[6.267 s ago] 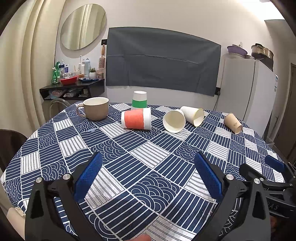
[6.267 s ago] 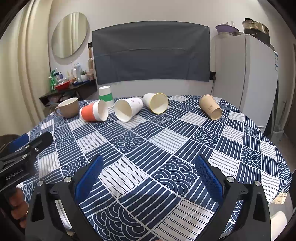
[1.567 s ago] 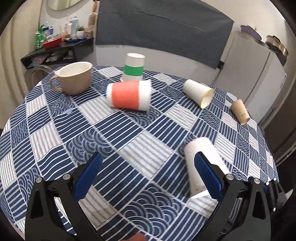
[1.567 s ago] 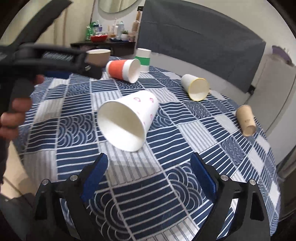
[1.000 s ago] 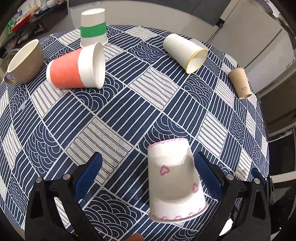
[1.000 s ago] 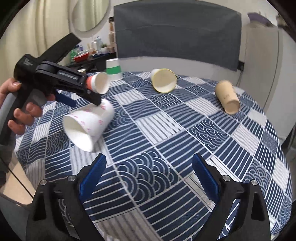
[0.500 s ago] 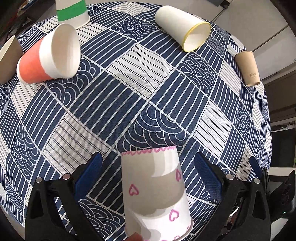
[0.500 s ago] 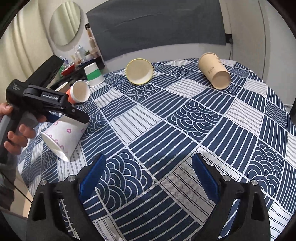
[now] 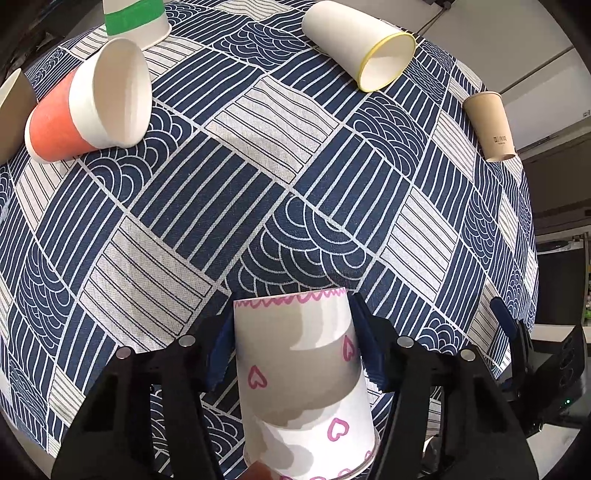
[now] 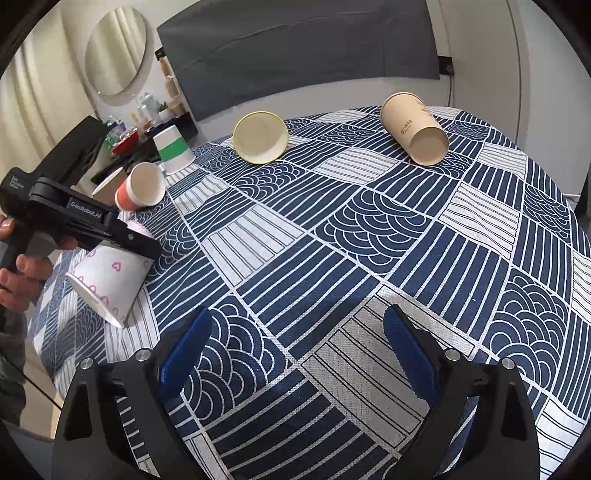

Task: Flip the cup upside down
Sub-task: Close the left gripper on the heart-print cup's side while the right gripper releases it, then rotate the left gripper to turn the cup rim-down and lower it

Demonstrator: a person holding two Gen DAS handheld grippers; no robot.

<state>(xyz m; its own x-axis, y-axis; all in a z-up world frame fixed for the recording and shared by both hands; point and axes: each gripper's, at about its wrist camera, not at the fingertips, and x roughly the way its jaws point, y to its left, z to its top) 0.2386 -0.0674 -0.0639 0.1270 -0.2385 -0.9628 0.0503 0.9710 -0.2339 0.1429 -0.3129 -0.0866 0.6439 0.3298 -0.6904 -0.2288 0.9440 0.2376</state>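
Observation:
My left gripper (image 9: 291,339) is shut on a white paper cup with pink hearts (image 9: 303,384). The cup's closed base points away from the camera toward the table. In the right wrist view the same cup (image 10: 110,280) hangs tilted just above the table's left edge, rim down and outward, under the left gripper (image 10: 142,245). My right gripper (image 10: 295,354) is open and empty above the table's near side.
On the blue patterned tablecloth (image 9: 258,155) lie an orange cup (image 9: 88,107), a yellow-rimmed white cup (image 9: 358,48) and a brown cup (image 9: 489,125), all on their sides. A green-banded cup (image 9: 135,18) stands upside down at the back.
The left gripper's fingers have closed onto the heart cup, which was between open fingers half a second ago. The right gripper has stayed open and shifted slightly.

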